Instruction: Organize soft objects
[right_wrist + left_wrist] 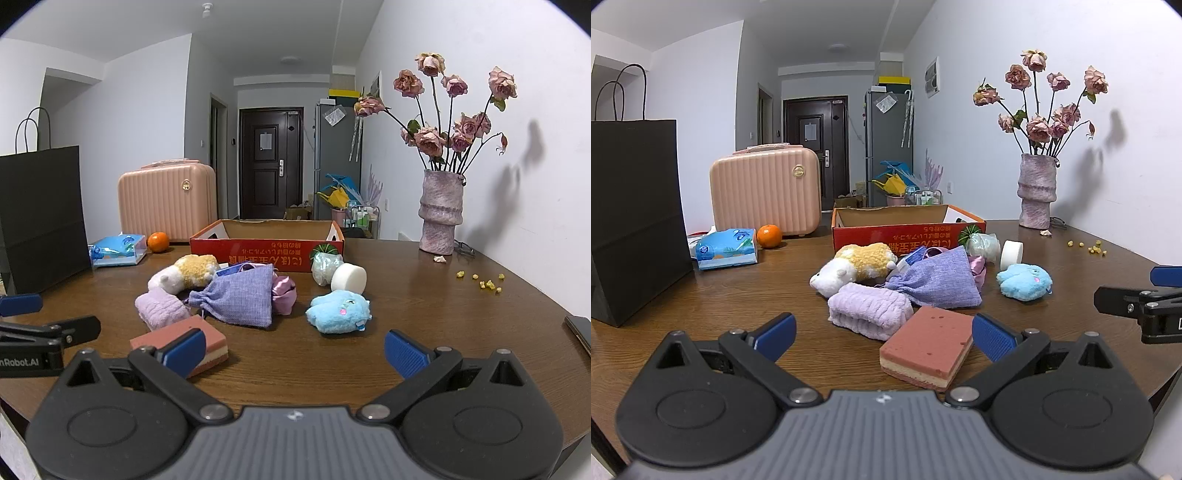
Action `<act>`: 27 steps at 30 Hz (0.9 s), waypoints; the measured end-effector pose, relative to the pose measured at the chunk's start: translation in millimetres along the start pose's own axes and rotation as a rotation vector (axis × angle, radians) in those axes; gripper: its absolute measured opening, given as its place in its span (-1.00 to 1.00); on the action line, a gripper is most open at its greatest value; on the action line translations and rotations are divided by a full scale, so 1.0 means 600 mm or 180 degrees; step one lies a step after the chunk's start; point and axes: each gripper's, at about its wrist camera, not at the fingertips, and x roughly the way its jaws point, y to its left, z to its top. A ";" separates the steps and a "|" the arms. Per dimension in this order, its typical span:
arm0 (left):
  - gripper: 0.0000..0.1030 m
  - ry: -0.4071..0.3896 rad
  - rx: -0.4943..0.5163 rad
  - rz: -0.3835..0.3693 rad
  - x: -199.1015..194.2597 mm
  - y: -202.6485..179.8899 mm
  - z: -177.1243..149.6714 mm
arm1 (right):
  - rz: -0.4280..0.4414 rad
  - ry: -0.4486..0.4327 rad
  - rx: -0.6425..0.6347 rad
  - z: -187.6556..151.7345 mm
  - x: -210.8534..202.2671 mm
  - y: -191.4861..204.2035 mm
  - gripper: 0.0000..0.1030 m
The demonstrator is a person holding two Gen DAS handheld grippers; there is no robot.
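Two handheld grippers hover side by side over a brown wooden table. The left gripper has its blue-padded jaws spread wide and empty; a pink layered sponge lies between the pads, not pressed by either. The right gripper is likewise wide and empty. Ahead lies a cluster of soft things: a lilac folded towel, a purple drawstring pouch, a yellow-and-white plush hamster and, apart, a blue plush toy. Behind them stands an empty red cardboard box.
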 end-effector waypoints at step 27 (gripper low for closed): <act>1.00 -0.0001 0.0004 0.0000 -0.001 -0.006 0.001 | -0.0003 -0.0012 -0.0007 0.005 -0.004 0.006 1.00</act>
